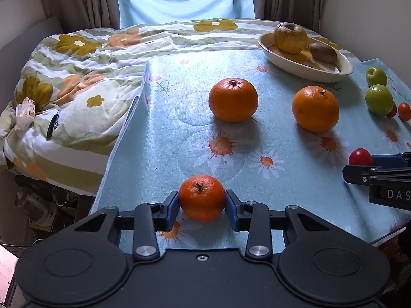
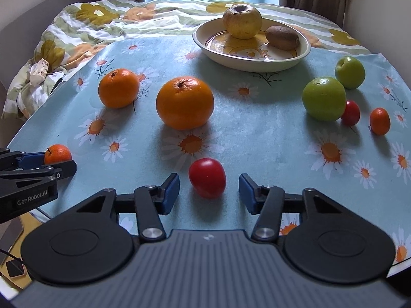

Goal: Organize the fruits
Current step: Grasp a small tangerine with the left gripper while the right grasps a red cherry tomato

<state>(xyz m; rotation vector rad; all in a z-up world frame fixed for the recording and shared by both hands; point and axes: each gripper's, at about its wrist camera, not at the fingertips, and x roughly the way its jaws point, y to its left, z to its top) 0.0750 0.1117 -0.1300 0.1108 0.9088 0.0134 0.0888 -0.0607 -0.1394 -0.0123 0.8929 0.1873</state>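
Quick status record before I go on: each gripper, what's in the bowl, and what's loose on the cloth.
left gripper: shut on small mandarin, resting on the cloth
right gripper: open, jaws either side of red tomato, not touching
bowl: yellow apple and kiwi
loose on tablecloth: two large oranges, two green apples, a second red tomato, a small orange fruit

"GenRobot.AI" on left gripper (image 2: 48, 165); "DAS" on right gripper (image 1: 359, 169).

Left gripper (image 1: 202, 200) pads closed on something, right gripper (image 2: 209, 188) jaws spread apart, both low
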